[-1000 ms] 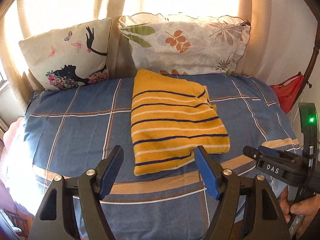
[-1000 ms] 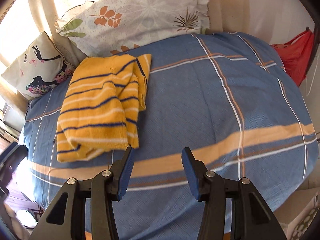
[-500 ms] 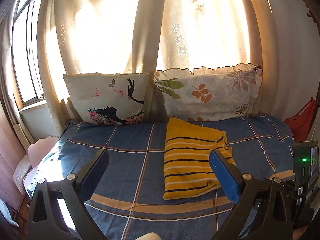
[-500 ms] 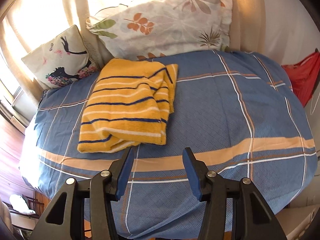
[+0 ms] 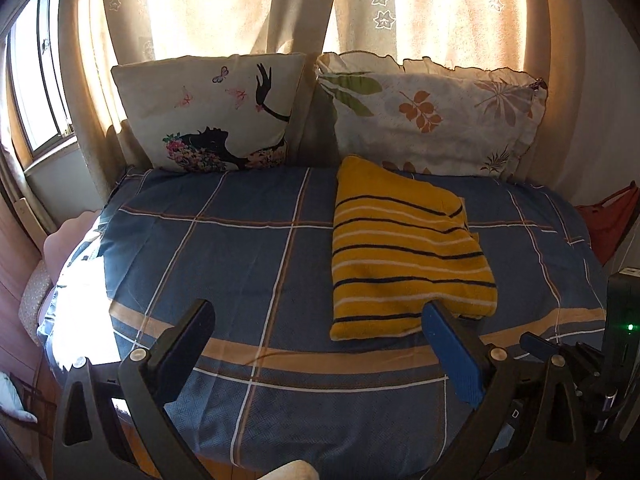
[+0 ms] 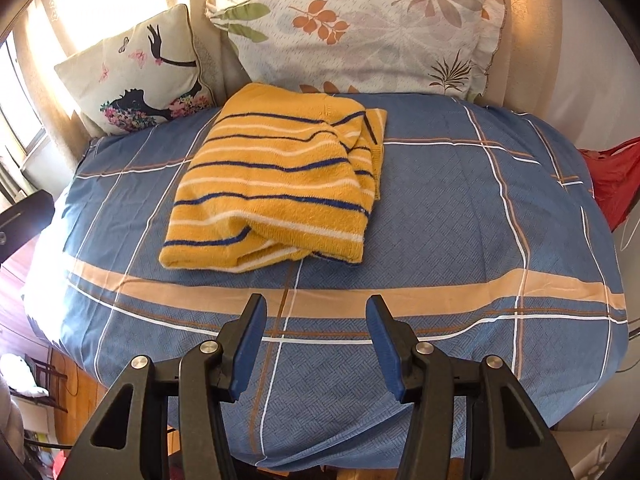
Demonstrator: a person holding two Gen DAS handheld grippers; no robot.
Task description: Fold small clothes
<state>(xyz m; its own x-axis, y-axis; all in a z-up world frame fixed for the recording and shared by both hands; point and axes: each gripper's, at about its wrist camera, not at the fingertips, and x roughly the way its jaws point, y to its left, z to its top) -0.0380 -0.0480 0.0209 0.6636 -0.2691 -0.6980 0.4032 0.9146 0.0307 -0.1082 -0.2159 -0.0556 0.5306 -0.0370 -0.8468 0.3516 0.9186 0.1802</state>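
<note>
A folded yellow garment with dark and white stripes (image 5: 404, 256) lies on the blue plaid bed (image 5: 224, 248), right of centre in the left wrist view. In the right wrist view it (image 6: 276, 188) lies left of centre, near the pillows. My left gripper (image 5: 320, 328) is open and empty, held back from the bed's front edge, its right finger just before the garment's near edge. My right gripper (image 6: 316, 328) is open and empty, above the bed's front part, short of the garment. The right gripper's body (image 5: 580, 360) shows at the lower right of the left wrist view.
Two pillows lean against the curtain at the back: a butterfly-and-figure one (image 5: 212, 116) on the left, a leaf-print one (image 5: 432, 116) on the right. A red bag (image 6: 612, 176) hangs past the bed's right side. A window (image 5: 36, 80) is on the left.
Both grippers have pulled back and up from the bed, so the garment looks farther away. The left gripper's jaws have opened wider. The garment has not moved.
</note>
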